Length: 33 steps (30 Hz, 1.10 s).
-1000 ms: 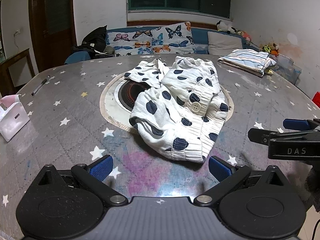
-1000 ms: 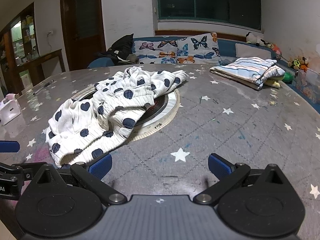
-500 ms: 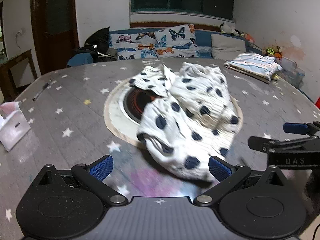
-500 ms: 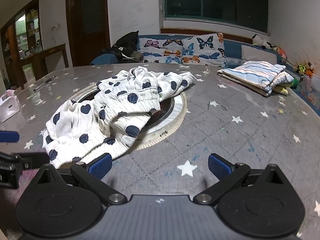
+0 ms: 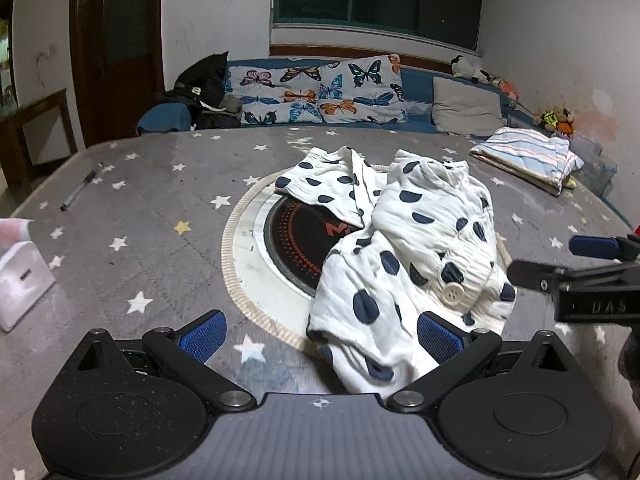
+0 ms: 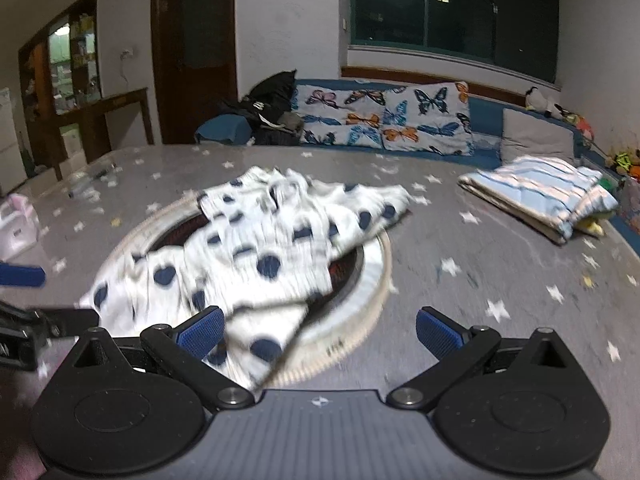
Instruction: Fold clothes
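on the star-print table point(image 5: 132, 200), spotted garment point(image 5: 420, 248)

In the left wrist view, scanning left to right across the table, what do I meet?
White box → pen → round hotplate → polka-dot garment → folded striped cloth.

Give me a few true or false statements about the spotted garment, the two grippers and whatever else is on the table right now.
1. The spotted garment lies crumpled, partly over the round burner. True.
2. The left gripper is shut on the garment. False: its jaws are open.
3. The right gripper is open. True.
4. The striped folded cloth lies on top of the spotted garment. False: it lies apart, toward the table's far right.
5. A pen lies on the table. True.
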Available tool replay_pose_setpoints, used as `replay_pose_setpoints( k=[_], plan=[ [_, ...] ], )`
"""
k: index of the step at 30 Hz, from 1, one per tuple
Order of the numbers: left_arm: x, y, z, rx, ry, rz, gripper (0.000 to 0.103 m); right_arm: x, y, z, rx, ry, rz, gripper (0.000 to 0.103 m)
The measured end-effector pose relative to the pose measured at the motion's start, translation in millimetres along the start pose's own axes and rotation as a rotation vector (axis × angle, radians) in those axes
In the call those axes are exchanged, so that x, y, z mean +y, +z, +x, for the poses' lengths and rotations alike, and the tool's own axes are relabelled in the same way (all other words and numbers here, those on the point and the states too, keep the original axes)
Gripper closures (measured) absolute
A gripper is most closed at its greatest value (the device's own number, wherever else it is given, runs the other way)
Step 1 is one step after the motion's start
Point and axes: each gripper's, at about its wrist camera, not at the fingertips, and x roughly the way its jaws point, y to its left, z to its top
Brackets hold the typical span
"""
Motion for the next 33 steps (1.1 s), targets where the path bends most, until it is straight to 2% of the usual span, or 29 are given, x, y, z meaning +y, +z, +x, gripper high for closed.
replay_pose_setpoints(
  k=[3, 12, 19, 21, 23, 24, 26, 27, 29, 33],
  plan=[
    [4, 4, 8, 0.021, -0.035, -0.027, 0.000, -3, 12, 11, -0.001, 0.021, 0.009, 0.000],
    [10, 6, 25, 0.061, -0.066, -0.058, 0.001, -12, 47, 50, 0.012, 0.067, 0.037, 0.005],
    [15, 9, 31, 0.084, -0.120, -0.082, 0.024, -19, 62, 77, 0.050, 0.115, 0.069, 0.018],
    [16, 9, 32, 0.090, -0.131, -0.087, 0.032, -18, 61, 82, 0.067, 0.134, 0.068, 0.026],
    [18, 9, 32, 0.096, -0.142, -0.093, 0.045, -17, 60, 86, 0.082, 0.150, 0.064, 0.040],
    [19, 9, 33, 0.099, -0.148, -0.097, 0.048, -18, 58, 86, 0.085, 0.155, 0.066, 0.044],
    [20, 9, 32, 0.099, -0.167, -0.105, 0.062, -18, 54, 85, 0.083, 0.167, 0.076, 0.057],
    [21, 9, 32, 0.098, -0.172, -0.107, 0.064, -19, 53, 83, 0.080, 0.171, 0.083, 0.061],
    [22, 10, 30, 0.092, -0.182, -0.107, 0.076, -21, 50, 79, 0.071, 0.177, 0.095, 0.071],
    [22, 11, 22, 0.075, -0.200, -0.097, 0.087, -23, 48, 63, 0.043, 0.183, 0.112, 0.085]
  ],
)
